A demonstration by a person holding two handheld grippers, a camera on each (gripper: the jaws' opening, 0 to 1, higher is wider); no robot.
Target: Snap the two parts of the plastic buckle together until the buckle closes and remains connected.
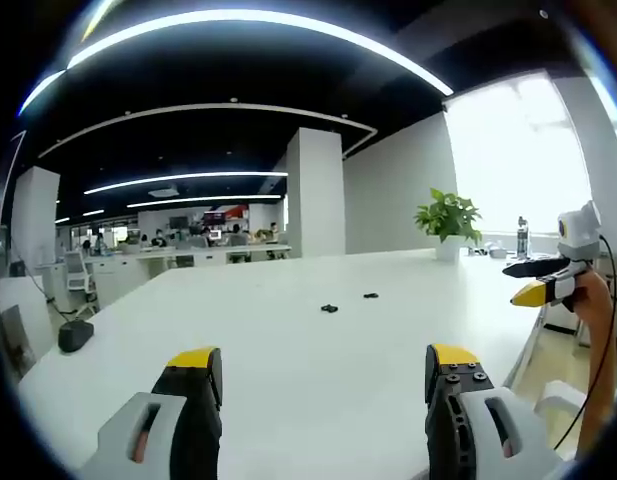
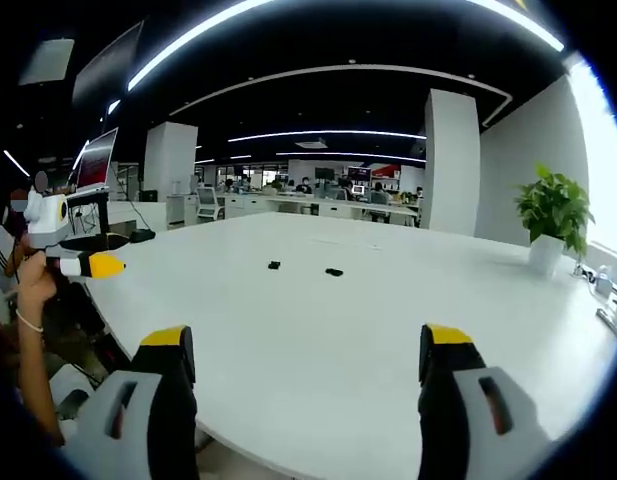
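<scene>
1. Two small black buckle parts lie on the white surface (image 1: 288, 360), well out from both claws: one part (image 1: 329, 308) and the other part (image 1: 371, 296) sit near each other but apart.
2. Left claw (image 1: 323, 375) has its jaws wide apart, holding nothing.
3. Right claw (image 2: 306, 360) also stands apart and holds nothing.
4. Beyond the surface's far edge stands a potted plant (image 1: 448, 222).
5. Right gripper view shows the parts at (image 2: 274, 265) and (image 2: 334, 272).

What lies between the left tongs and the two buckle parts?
Bare white table; in the left gripper view nothing separates the left tongs from the buckle parts.
</scene>
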